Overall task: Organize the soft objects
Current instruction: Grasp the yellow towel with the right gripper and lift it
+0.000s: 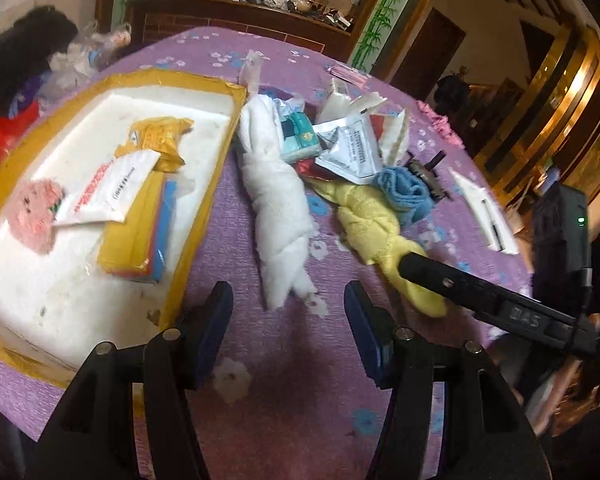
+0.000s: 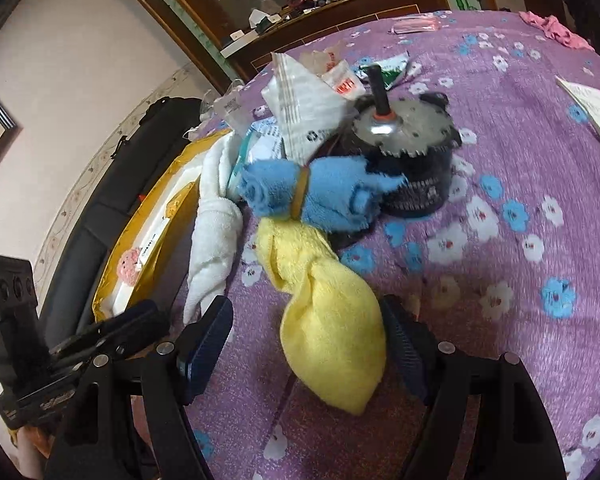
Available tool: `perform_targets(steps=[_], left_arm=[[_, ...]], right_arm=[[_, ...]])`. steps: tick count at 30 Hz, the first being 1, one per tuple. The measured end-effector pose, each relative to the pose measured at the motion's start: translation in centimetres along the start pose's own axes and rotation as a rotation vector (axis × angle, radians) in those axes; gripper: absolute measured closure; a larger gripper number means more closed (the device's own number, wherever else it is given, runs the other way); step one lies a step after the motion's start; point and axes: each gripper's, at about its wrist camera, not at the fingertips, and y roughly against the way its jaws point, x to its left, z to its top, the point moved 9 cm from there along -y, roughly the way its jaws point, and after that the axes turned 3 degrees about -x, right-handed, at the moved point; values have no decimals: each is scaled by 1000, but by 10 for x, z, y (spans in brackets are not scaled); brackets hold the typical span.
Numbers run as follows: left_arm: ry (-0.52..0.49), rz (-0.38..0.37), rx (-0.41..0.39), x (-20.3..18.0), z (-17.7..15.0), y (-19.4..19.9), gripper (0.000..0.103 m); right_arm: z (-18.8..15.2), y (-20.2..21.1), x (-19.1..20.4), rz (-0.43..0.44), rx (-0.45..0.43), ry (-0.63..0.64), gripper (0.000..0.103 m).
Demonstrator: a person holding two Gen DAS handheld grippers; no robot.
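Observation:
A twisted white towel point(image 1: 278, 208) lies on the purple flowered tablecloth beside a white foam tray point(image 1: 60, 300) with a yellow taped rim. My left gripper point(image 1: 288, 332) is open and empty, just short of the white towel's near end. A knotted yellow towel point(image 2: 332, 328) lies between the open jaws of my right gripper point(image 2: 308, 344); whether the pads touch it I cannot tell. It also shows in the left wrist view point(image 1: 374, 228) with the right gripper point(image 1: 410, 266) over it. A rolled blue towel point(image 2: 312, 196) with a band lies beyond.
The tray holds a pink crocheted piece point(image 1: 38, 216), a white packet point(image 1: 108, 188) and yellow packets point(image 1: 140, 236). A pile of foil and paper packets point(image 1: 340, 140) and a black metal motor point(image 2: 412, 160) sit behind the towels. A pink cloth point(image 2: 556, 30) lies at the far edge.

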Motion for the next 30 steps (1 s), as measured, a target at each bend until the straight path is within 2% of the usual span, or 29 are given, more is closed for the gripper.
perform_targets(steps=[3,5,7,8,9,10,13,15,17,18,19,22,23,26,28,30], left_arm=[[17,18,-3,1,7,2,46],[-9,23,12,-4,12,-1,46],[-22,67,12,-3,19,-3,46],[-23,101,2,-2,25,-4,46],[-18,124,-4,-1,31,-7,46],[-12,128,-2,-1,35,-9,47],[-25,82,13,-9,45,-21,47],[-70,110,22,-12,51,-33,48],[-82,136,36,-11,58,-50,57],[-82,146,56,-9,58,-56,72],[-82,159,66,-9,57,-60,77],[-127,178,60,-12,55,-63,79],[-120,183,63,-10,54,-63,86],[-117,166,73,-11,48,-54,91],[-100,158,90,-11,38,-40,99],[-87,101,121,-16,25,-26,100]], right_arm=[[4,-4,-1,3,-1,-7,28],[6,-7,1,19,1,-21,31],[10,-11,2,-1,-4,-24,35],[10,-13,3,-15,-4,-22,38],[11,-13,5,-19,-7,-23,48],[11,-12,6,-28,-15,-28,52],[16,-12,8,-51,-33,-22,51],[15,-21,9,-36,5,-27,48],[12,-34,4,-61,32,-48,49],[10,-36,4,-59,30,-47,53],[9,-33,6,-62,20,-38,62],[2,-19,12,-63,25,-10,74],[-4,-11,15,-40,37,-7,79],[-22,12,17,26,53,-11,81],[-30,24,13,41,63,-4,81],[-35,38,8,57,67,8,81]])
